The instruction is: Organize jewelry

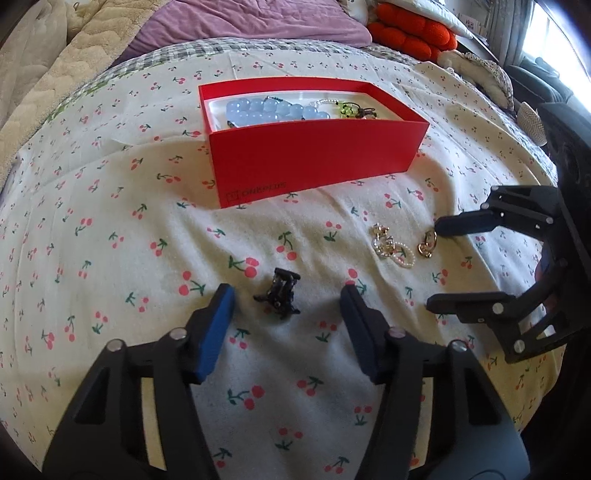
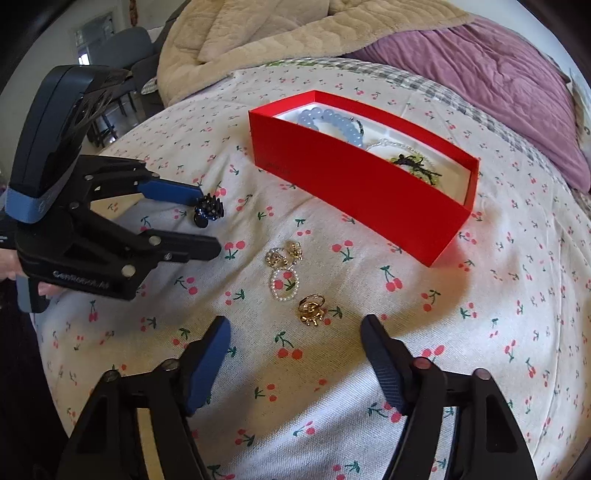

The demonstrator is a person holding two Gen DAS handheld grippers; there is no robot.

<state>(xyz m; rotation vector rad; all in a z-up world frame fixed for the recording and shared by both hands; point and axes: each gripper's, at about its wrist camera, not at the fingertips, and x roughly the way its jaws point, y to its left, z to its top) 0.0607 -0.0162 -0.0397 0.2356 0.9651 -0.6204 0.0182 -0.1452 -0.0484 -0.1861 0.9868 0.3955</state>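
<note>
A red box (image 1: 314,155) stands on the cherry-print sheet, holding a blue bead bracelet (image 1: 273,110) and a green bead piece (image 1: 347,109). A small black hair clip (image 1: 279,297) lies on the sheet between the fingers of my left gripper (image 1: 287,295), which is open and not touching it. To its right lie a crystal earring (image 1: 384,240), a pearl ring (image 1: 404,258) and a gold ring (image 1: 427,245). In the right wrist view my right gripper (image 2: 295,325) is open just in front of the gold ring (image 2: 312,310), with nothing held. The left gripper (image 2: 209,219) flanks the clip (image 2: 208,210).
The sheet (image 2: 443,332) covers a bed. A purple pillow (image 1: 258,26) and a beige blanket (image 2: 258,33) lie behind the box (image 2: 354,184); an orange cushion (image 1: 410,29) sits at the far right. A hand (image 2: 44,288) holds the left gripper's handle.
</note>
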